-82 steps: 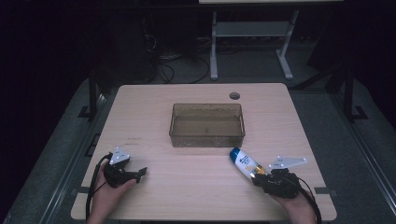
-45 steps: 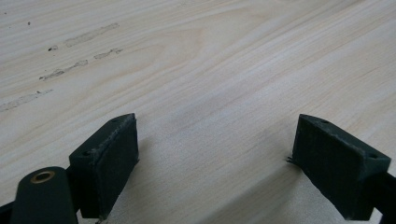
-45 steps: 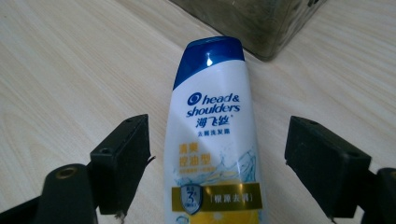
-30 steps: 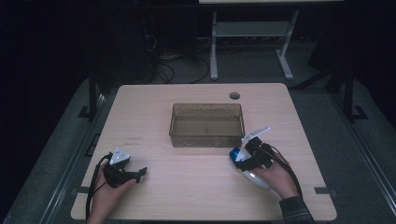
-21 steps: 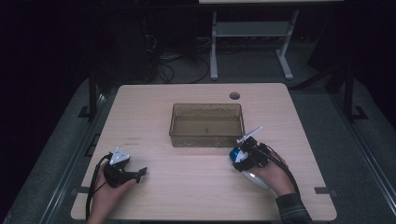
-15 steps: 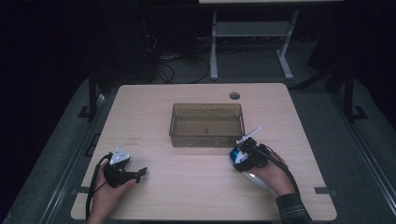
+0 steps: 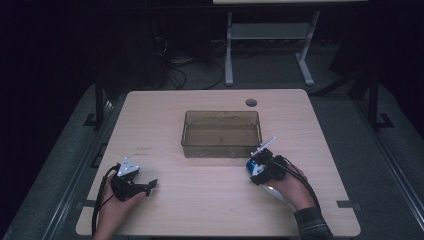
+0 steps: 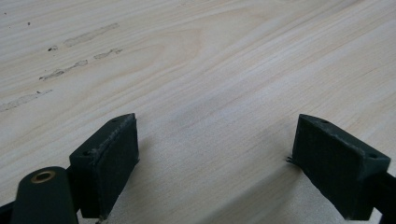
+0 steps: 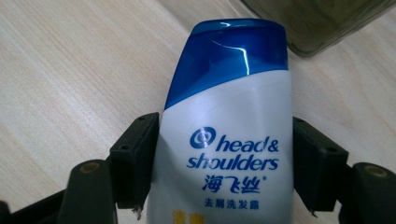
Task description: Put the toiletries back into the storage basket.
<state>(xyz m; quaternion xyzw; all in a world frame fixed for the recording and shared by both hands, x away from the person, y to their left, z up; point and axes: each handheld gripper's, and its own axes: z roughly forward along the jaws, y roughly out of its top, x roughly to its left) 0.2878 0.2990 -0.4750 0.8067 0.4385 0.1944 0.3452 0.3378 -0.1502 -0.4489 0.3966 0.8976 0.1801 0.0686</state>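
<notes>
A white shampoo bottle (image 9: 229, 116) with a blue cap lies on the wooden table (image 7: 200, 200), its cap pointing at the bin. My right gripper (image 9: 226, 140) straddles its body, and both pads touch its sides. The jaws have just been closing with the bottle between them. From above, the right gripper (image 7: 260, 167) sits over the bottle's blue cap (image 7: 254, 165) at the front right, just short of the bin's near right corner. My left gripper (image 7: 149, 186) rests at the front left, open. Nothing but bare wood lies between its pads (image 8: 112, 158).
A clear brownish plastic bin (image 7: 221, 114) stands in the middle of the table; its corner (image 9: 322, 23) shows just beyond the bottle's cap. A cable hole (image 7: 251, 102) lies behind it. Faint scuff marks (image 8: 70, 51) line the wood ahead of the left gripper.
My right hand came in from the front right corner and settled over the bottle, and the jaws narrowed around it. The left hand has stayed put.
</notes>
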